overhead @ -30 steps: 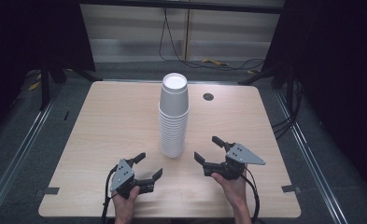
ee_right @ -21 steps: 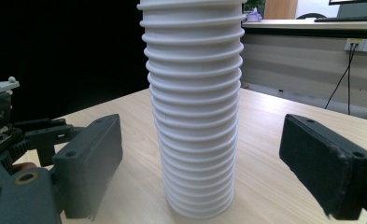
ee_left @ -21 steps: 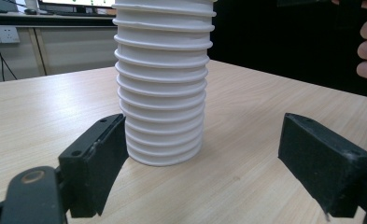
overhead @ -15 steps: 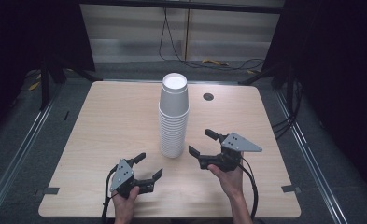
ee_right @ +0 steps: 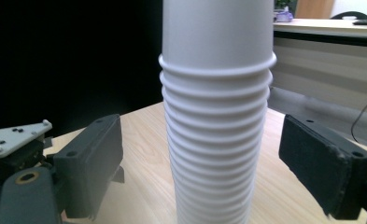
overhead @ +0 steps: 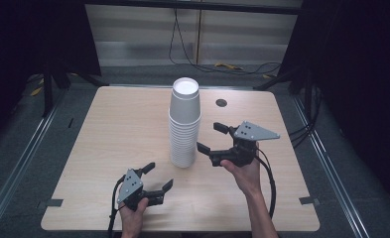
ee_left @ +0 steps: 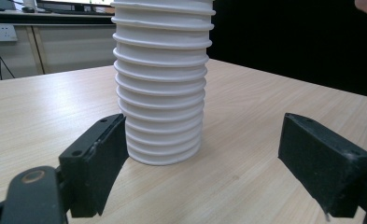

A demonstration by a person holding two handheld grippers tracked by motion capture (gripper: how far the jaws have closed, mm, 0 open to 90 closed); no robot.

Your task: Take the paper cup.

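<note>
Light wooden table [overhead: 113,134], pale grain, small dark round hole [overhead: 221,102] near the far edge. Dark surroundings left and right, grey floor all round, cables trailing along the back wall.

Tall stack of white paper cups [overhead: 184,124] standing upright mid-table. Sits just ahead of the right gripper [overhead: 213,138], pretty much centred between its jaws in the right gripper view, stack [ee_right: 217,116] close in but not touching either pad. Right gripper spread wide, gripping nothing, raised off the table at about the stack's lower half, grey three-cornered plate on top.

Left gripper [overhead: 155,177] low over the near edge of the table, also gaping wide with nothing in it. Stack [ee_left: 161,79] ahead of it and a bit toward its left jaw, clearly farther off than from the right one. Base of the stack flat on the wood, ribbed rims piled neatly, one full cup poking out on top.
</note>
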